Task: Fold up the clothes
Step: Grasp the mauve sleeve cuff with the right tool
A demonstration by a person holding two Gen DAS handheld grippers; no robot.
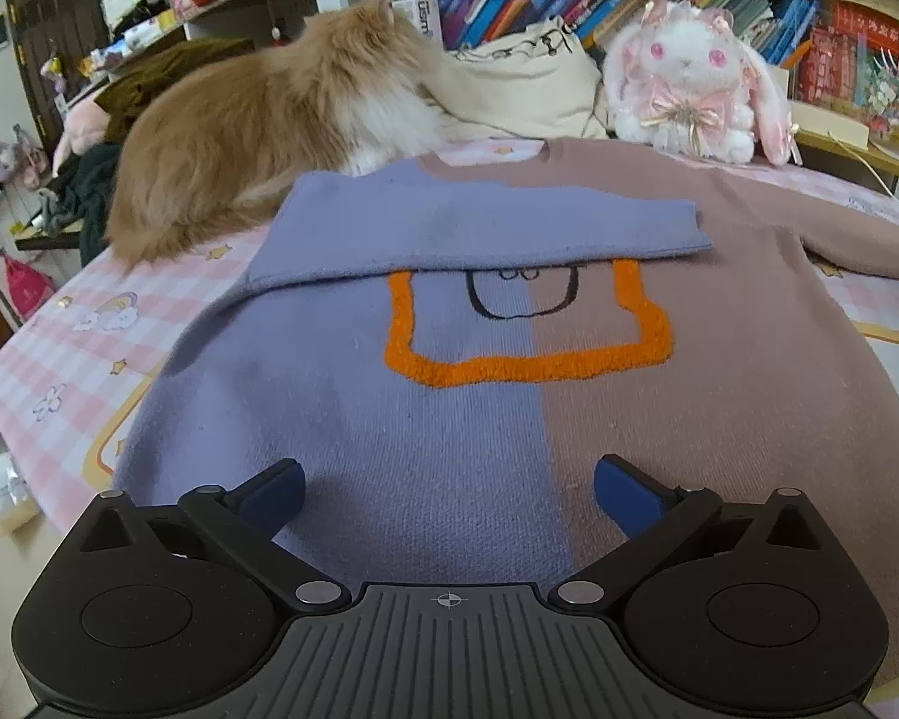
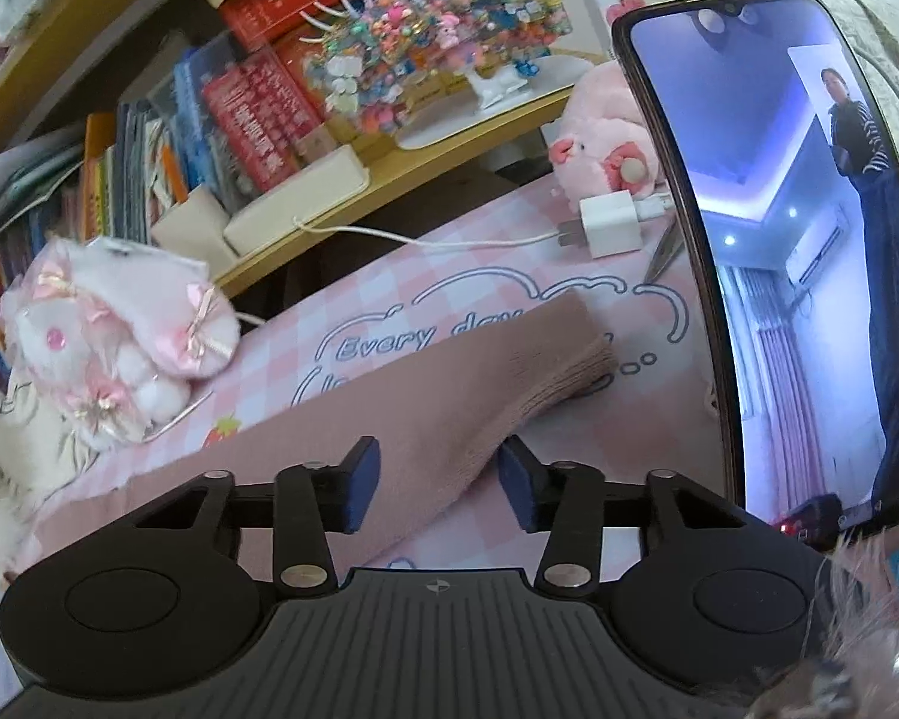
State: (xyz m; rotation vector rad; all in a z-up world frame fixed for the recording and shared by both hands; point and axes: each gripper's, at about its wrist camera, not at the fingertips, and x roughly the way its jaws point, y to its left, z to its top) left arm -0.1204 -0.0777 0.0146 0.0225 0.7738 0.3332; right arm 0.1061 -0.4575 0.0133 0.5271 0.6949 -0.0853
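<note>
A two-tone sweater, blue-grey on the left half and mauve on the right, lies flat on the pink checked bed, with an orange outlined square on its chest. Its blue sleeve is folded across the chest. My left gripper is open and empty, hovering over the sweater's lower hem. The mauve sleeve stretches out to the right, its ribbed cuff lying flat. My right gripper is open, its fingers either side of that sleeve just below the cuff.
A fluffy ginger cat lies at the sweater's far left corner. A white bunny plush and a cream bag sit beyond the collar. A phone stands upright right of the cuff, with a charger and pink pig plush behind.
</note>
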